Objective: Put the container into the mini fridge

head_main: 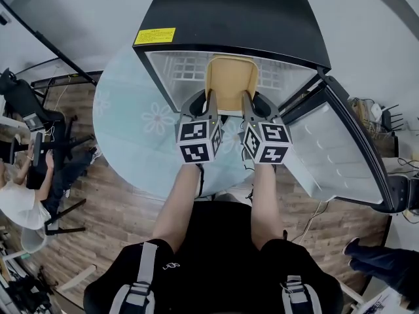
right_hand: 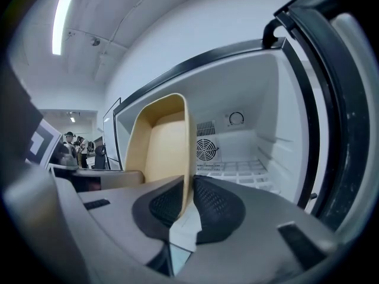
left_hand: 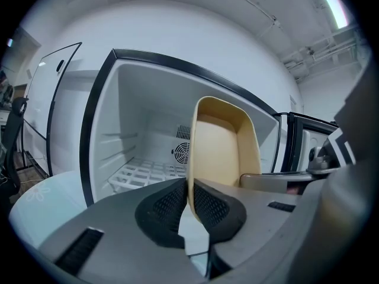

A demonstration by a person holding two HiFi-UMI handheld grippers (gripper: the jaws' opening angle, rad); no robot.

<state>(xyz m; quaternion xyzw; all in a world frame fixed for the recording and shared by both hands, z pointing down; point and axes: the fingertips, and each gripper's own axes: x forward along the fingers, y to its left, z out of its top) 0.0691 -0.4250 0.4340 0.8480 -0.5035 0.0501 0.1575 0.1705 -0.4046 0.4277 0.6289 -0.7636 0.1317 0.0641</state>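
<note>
At mini fridge (head_main: 229,18) opening, door (head_main: 334,142) swung wide to its right: holding tan container (head_main: 230,84) upright w/ both grippers, halfway past the front edge. Clamped on container's left wall w/ left gripper (left_hand: 189,185) fingers, right wall w/ right gripper (right_hand: 189,185) fingers.

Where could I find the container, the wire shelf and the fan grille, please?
container (head_main: 230,84): head view, its tan inside face.
wire shelf (left_hand: 142,173): left gripper view, white grid.
fan grille (right_hand: 205,149): right gripper view, vent's middle.
</note>
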